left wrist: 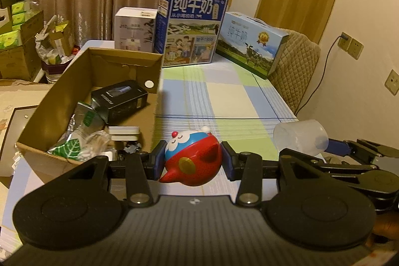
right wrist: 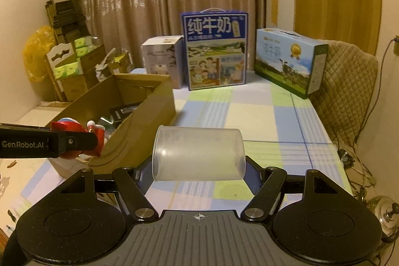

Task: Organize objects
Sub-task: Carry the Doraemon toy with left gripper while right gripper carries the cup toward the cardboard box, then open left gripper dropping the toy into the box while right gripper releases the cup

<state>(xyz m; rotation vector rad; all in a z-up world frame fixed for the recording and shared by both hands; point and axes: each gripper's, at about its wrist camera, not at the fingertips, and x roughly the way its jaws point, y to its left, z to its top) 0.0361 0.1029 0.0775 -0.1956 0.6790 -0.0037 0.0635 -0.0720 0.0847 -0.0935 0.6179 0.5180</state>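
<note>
Toy (left wrist: pixel 192 161), red and blue, sits pinched in the left gripper (left wrist: pixel 193 161) above the table (left wrist: pixel 224 96), beside the cardboard box (left wrist: pixel 74 96); right gripper (right wrist: pixel 198 175) clamps a cup (right wrist: pixel 198 153) sideways.

Left gripper (left wrist: pixel 192 159) clamping red-blue toy (left wrist: pixel 193 158), cardboard box (left wrist: pixel 62 101) beside, checked tablecloth (left wrist: pixel 224 96)

The toy figure (left wrist: pixel 192 161) is red with a blue-and-white face and a gold disc; the plastic cup (right wrist: pixel 198 153) is frosted clear. The tabletop (left wrist: pixel 224 96) wears pale blue, green and cream checks (thin blue lines); the cardboard box (left wrist: pixel 82 81) is brown.
</note>
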